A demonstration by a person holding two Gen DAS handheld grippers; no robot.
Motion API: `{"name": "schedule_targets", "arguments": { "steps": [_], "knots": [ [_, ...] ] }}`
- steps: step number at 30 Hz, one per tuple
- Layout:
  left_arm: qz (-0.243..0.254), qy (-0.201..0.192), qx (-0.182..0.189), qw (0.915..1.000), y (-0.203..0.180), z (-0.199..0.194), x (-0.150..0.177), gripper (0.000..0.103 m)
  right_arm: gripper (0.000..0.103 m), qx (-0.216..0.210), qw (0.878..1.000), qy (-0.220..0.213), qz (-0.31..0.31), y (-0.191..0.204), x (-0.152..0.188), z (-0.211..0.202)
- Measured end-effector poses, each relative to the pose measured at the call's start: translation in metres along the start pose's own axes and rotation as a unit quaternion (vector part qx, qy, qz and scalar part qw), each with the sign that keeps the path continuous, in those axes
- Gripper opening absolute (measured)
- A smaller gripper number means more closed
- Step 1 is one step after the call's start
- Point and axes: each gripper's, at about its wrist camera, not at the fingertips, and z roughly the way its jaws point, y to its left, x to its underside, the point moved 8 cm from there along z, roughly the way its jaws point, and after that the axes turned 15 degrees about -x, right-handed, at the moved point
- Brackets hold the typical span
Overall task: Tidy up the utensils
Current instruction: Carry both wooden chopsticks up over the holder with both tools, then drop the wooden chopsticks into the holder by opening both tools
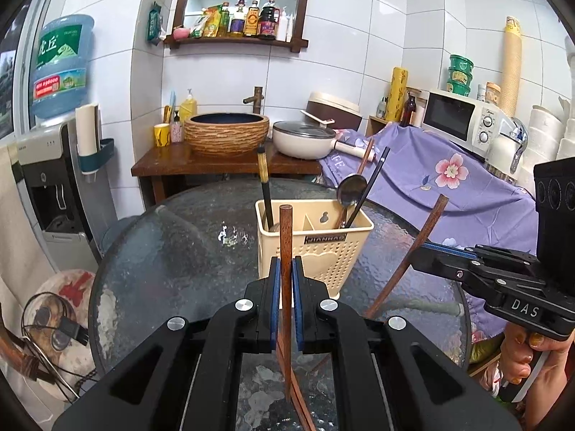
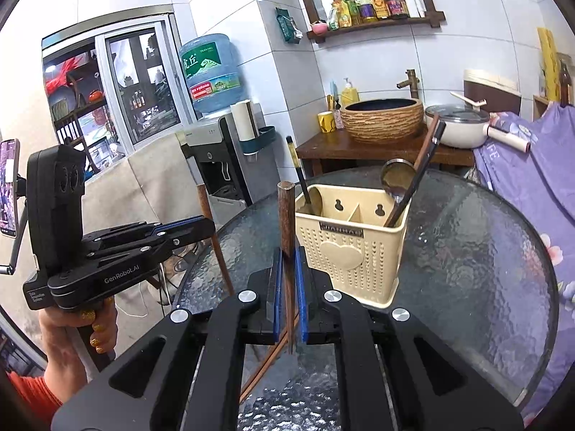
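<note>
Clearly each gripper is clamped on one thin brown wooden chopstick: the left gripper (image 1: 286,280) holds the left chopstick (image 1: 285,237) upright, and the right gripper (image 2: 287,280) pinches the right chopstick (image 2: 286,215). Both sticks hang above the round textured glass table (image 1: 172,244), near the cream perforated plastic utensil caddy (image 1: 320,244). They look light, stiff and smooth, so a mid-shaft grip should resist swivelling.

Two brown wooden chopsticks, one pinched in the left gripper (image 1: 285,269), one in the right gripper (image 2: 287,269). One beige utensil holder (image 1: 316,248) at 12 o'clock, three compartments. One metal spoon (image 1: 350,188) inside, toward 1 o'clock. Three dark sticks standing inside it. One round glass table (image 1: 172,237).
</note>
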Motion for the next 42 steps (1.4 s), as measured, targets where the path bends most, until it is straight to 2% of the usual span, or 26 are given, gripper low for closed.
{"name": "schedule_targets", "arguments": {
  "steps": [4, 10, 13, 19, 23, 24, 29, 31, 34, 42],
  "knots": [
    [0.002, -0.010, 0.002, 0.9999, -0.001, -0.004, -0.016, 0.006, 0.008, 0.003, 1.000, 0.002, -0.005, 0.001, -0.011, 0.000],
    [0.008, -0.033, 0.008, 0.9994, -0.007, -0.013, -0.052, 0.006, 0.008, 0.012, 1.000, 0.000, -0.026, 0.005, -0.046, -0.006],
    [0.008, -0.052, 0.016, 0.9985, -0.012, -0.022, -0.080, 0.006, 0.008, 0.017, 0.999, -0.012, -0.033, 0.006, -0.072, -0.014],
    [0.002, -0.098, 0.007, 0.9951, -0.018, -0.038, -0.146, 0.006, 0.008, 0.040, 0.996, -0.053, -0.054, 0.011, -0.141, -0.041],
    [-0.004, -0.118, -0.019, 0.9928, -0.022, -0.032, -0.180, 0.006, 0.008, 0.068, 0.992, -0.075, -0.068, 0.007, -0.175, -0.048],
    [-0.009, -0.112, -0.021, 0.9934, -0.023, -0.025, -0.184, 0.006, 0.008, 0.076, 0.992, -0.076, -0.068, 0.003, -0.179, -0.046],
    [-0.023, -0.078, -0.028, 0.9963, -0.027, 0.016, -0.171, 0.006, 0.008, 0.104, 0.990, -0.071, -0.055, -0.026, -0.171, -0.023],
    [-0.016, -0.068, -0.043, 0.9967, -0.028, 0.033, -0.157, 0.006, 0.008, 0.111, 0.991, -0.063, -0.050, -0.039, -0.154, -0.010],
    [-0.018, -0.035, -0.032, 0.9987, -0.031, 0.058, -0.130, 0.006, 0.008, 0.115, 0.992, -0.044, -0.034, -0.057, -0.131, 0.006],
    [-0.011, 0.011, -0.028, 0.9995, -0.035, 0.093, -0.082, 0.006, 0.008, 0.112, 0.994, -0.011, -0.001, -0.084, -0.084, 0.033]
  ]
}}
